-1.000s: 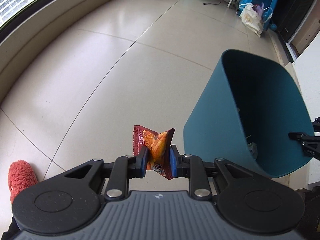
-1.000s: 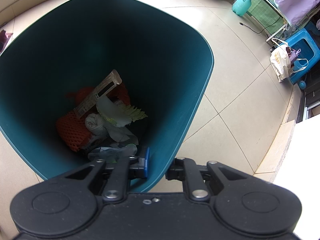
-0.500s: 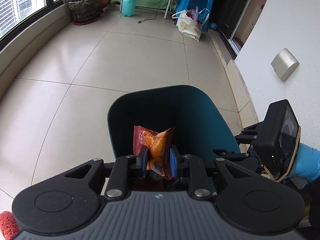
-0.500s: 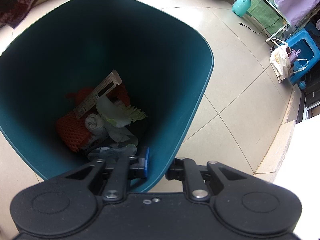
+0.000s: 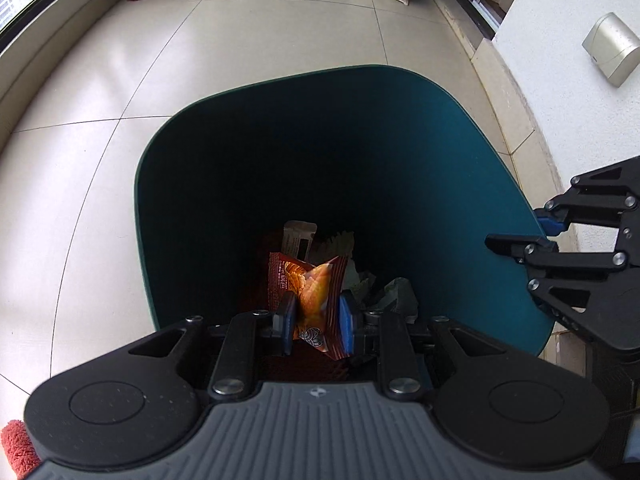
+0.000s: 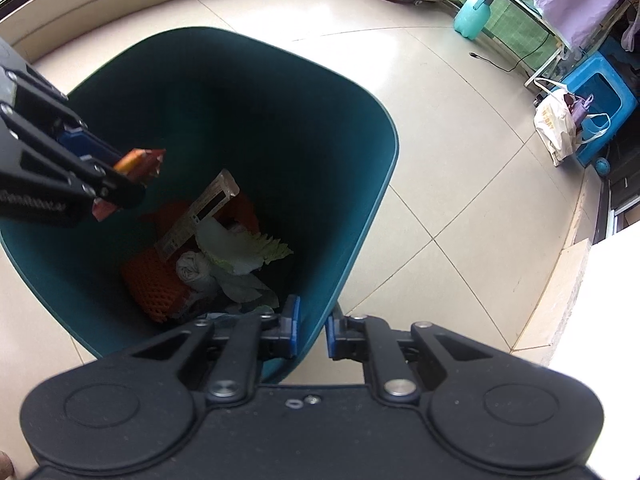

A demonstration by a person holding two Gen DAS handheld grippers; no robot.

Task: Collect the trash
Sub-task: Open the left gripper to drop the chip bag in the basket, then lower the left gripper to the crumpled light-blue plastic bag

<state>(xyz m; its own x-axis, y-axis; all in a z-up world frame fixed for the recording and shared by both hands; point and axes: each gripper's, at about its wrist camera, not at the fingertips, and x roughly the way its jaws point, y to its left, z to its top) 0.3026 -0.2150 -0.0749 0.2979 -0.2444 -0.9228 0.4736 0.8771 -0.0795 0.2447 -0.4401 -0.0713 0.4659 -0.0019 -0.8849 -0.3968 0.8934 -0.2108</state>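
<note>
**A:** How far along are you looking right now?

**B:** You are nearly through this piece. Your left gripper (image 5: 316,320) is clamping the red snack wrapper (image 5: 310,294) between its jaws, and it is hanging over the open mouth of the teal bin (image 6: 384,184), inside the rim rather than beside it. Your right gripper (image 6: 311,330) is pinching the bin's near wall, one jaw inside and one outside, closed on the rim and holding the bin tilted toward you.

**A:** And what is already in there?

**B:** You are looking at orange foam netting (image 6: 154,284), a flat printed card (image 6: 198,212), a pale cabbage leaf (image 6: 240,248) and some crumpled white wrapping at the bottom, so several pieces are sitting in the bin.

**A:** So what is left?

**B:** The wrapper is not yet dropped; I judge you are only needing to open the left jaws. A fuzzy red thing (image 5: 16,446) is lying on the floor at your lower left edge; I cannot tell whether it counts as trash.
</note>
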